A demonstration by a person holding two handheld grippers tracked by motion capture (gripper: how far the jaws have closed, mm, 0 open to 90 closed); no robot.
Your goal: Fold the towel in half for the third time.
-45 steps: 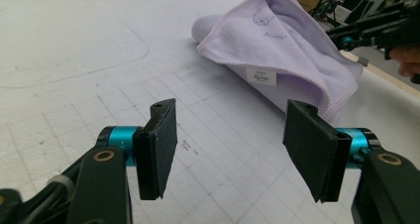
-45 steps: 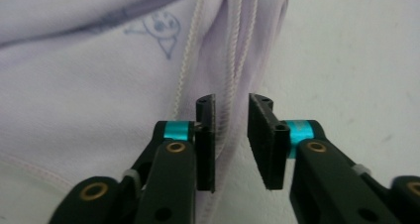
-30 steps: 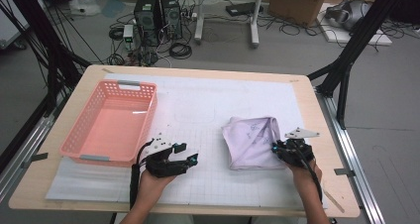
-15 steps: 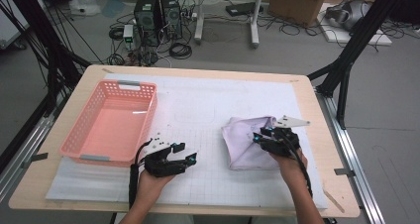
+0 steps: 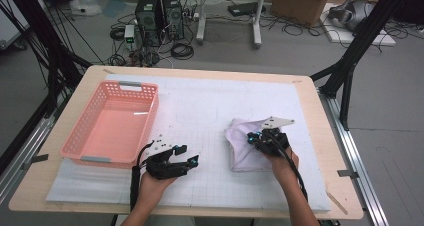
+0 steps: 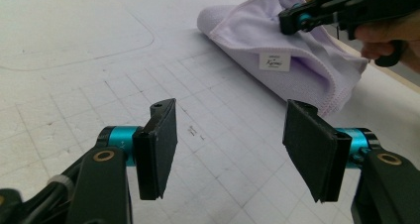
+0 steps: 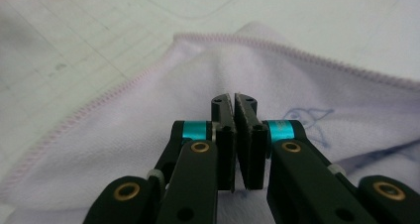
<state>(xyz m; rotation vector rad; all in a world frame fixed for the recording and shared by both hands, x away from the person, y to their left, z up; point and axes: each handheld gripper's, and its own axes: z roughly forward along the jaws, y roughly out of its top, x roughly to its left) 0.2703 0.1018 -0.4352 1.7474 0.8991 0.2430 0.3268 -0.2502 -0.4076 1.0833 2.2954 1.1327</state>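
Toward the table's (image 5: 320, 111) right edge, right gripper (image 5: 259, 138) pinched tight over the lilac cloth (image 5: 240, 151), mid-fold; left gripper (image 5: 187, 161) idle, wide open. Next, probably: drag fold across.

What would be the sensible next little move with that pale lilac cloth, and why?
Probably lift a little with the right gripper: its jaws look closed over the folded pale lilac cloth, seemingly pinching a layer, though I cannot confirm that. The left gripper waits open above the white gridded mat, short of the cloth, and the pink plastic basket sits left.
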